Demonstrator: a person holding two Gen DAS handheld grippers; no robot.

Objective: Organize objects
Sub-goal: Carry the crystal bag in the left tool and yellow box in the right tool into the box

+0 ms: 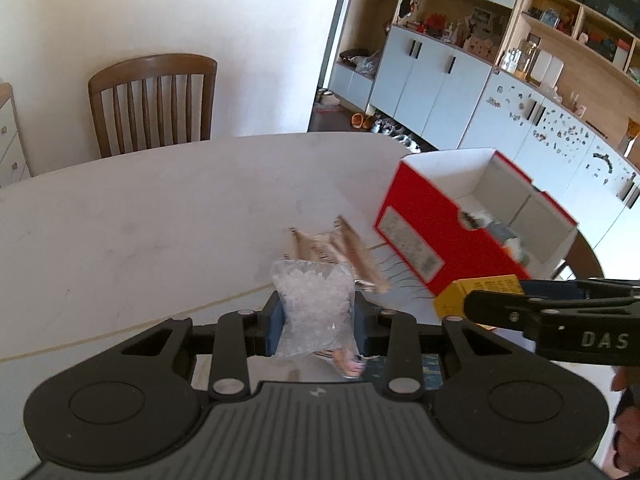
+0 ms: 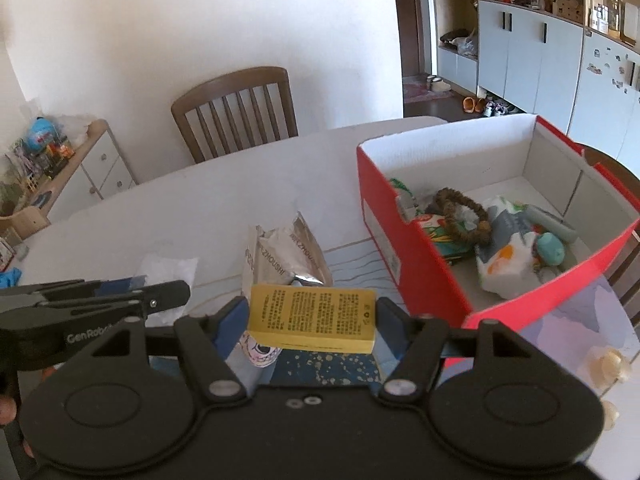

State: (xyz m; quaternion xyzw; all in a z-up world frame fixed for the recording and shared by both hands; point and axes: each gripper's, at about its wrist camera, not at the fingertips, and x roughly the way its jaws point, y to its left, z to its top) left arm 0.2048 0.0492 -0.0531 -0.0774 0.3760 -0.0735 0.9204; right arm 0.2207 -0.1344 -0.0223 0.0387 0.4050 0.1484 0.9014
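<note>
Left gripper [image 1: 314, 312]: black plastic linkage with blue pads, clamped on one clear bag [image 1: 314, 306] of white crystalline lumps, held above the table.
Right gripper [image 2: 312, 320]: same build, jaws pressed on the two short ends of one yellow carton [image 2: 312, 317], a flat rectangular pack printed with fine black text, held clear of the table.
Box [image 2: 416, 256]: one red cardboard shoebox, white inside, lidless, seen on the table's right; a round hole is cut in its near end wall.
Box contents: one brown braided ring [image 2: 464, 214], one white printed pouch [image 2: 504, 264], one teal rounded piece [image 2: 550, 250] and colourful packets, all lying loose together.
Sachet [image 2: 286, 258]: one crumpled, torn-open foil packet, silver inside, lying on the table between the grippers and the box.
Table [image 1: 140, 220]: one rounded top with a pale, smooth, marble-like surface; a patterned mat is seen at its near edge.
Surroundings: one brown slatted wooden chair [image 1: 154, 100] against a white wall; pale blue cabinets [image 1: 432, 80] with cluttered wooden shelves behind the box.
Obstruction: each gripper's own frame blocks the lower part of its view; the other gripper intrudes from the side.
</note>
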